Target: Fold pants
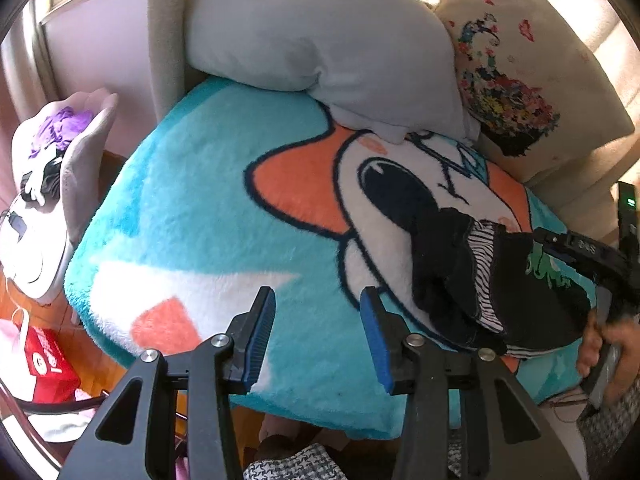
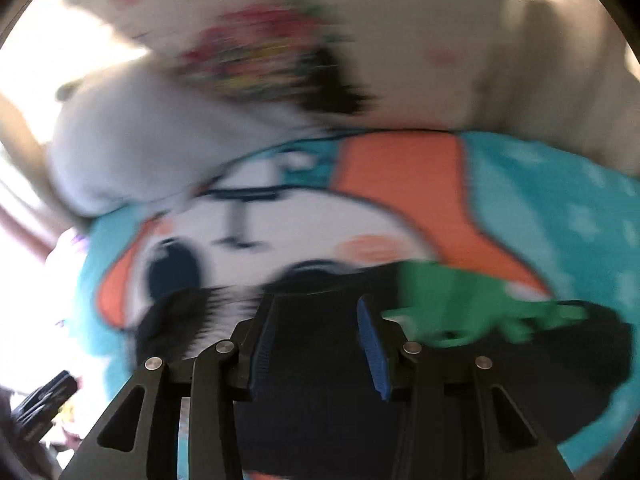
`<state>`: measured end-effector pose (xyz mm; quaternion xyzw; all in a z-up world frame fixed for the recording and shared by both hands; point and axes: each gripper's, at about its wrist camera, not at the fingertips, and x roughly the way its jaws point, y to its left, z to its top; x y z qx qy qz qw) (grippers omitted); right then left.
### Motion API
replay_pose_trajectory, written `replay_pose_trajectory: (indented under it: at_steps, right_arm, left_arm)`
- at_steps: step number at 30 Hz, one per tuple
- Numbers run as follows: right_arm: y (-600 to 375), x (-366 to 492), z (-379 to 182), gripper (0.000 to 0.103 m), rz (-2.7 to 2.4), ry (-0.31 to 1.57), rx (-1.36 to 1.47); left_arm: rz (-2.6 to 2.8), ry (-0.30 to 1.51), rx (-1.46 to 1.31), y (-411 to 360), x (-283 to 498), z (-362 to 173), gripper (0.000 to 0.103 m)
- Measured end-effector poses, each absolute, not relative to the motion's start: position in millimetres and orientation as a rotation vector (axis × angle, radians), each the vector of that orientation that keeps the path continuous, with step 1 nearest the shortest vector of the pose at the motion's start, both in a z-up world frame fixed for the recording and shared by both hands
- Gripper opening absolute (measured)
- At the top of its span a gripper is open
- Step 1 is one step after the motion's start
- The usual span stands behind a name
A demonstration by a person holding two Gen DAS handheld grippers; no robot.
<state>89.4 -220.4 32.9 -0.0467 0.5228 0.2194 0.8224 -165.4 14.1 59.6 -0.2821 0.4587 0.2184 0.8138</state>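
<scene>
Left gripper [image 1: 318, 336] parted over blanket [image 1: 192, 216], pants [image 1: 500, 280] (bunched) beside

Black pants [image 1: 516, 280] with zebra stripes and green print; fluffy blanket [image 1: 192, 216] in blue, orange, white; grey pillow [image 1: 312, 28].

Both wrists overlook blanket [image 1: 192, 232] (steeply, close).

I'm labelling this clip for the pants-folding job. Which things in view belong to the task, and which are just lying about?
Belong to the job:
- black pants with green print and striped trim
- left gripper, jaws open over the blanket
- right gripper, over the pants

Just lying about:
- cartoon fleece blanket (work surface)
- grey pillow
- floral cushion
- red box
</scene>
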Motion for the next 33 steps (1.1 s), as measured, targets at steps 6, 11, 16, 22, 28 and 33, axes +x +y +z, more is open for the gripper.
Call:
replay_pose_trajectory:
  at_steps: [6, 11, 16, 22, 28, 33]
  right_arm:
    - [-229.1, 144.4, -12.9, 0.045, 0.376, 1.21, -0.138]
    - [-233.4, 134.5, 21.3, 0.045, 0.397, 1.124, -0.11]
    - [-257.0, 86.3, 58.3, 0.051, 0.394, 1.032, -0.05]
    - [-270.9, 43.3, 67.4, 0.059, 0.322, 0.964, -0.094]
    - [-293.2, 11.2, 86.5, 0.066, 0.294, 0.903, -0.039]
    - [-299.2, -17.3, 90.4, 0.067, 0.265, 0.881, -0.069]
  left_arm:
    - [0.454, 0.99, -0.569, 6.7, -169.8, 59.0, 0.043]
    - [0.47, 0.976, -0.549, 8.6, -174.6, 66.9, 0.044]
    - [0.477, 0.949, -0.503, 9.9, -168.5, 81.2, 0.044]
    - [0.472, 0.851, -0.337, -5.7, -142.2, 125.1, 0.054]
    - [0.505, 0.68, -0.214, -25.6, -111.6, 190.8, 0.077]
    - [0.502, 0.574, -0.192, -46.2, -107.1, 232.6, 0.086]
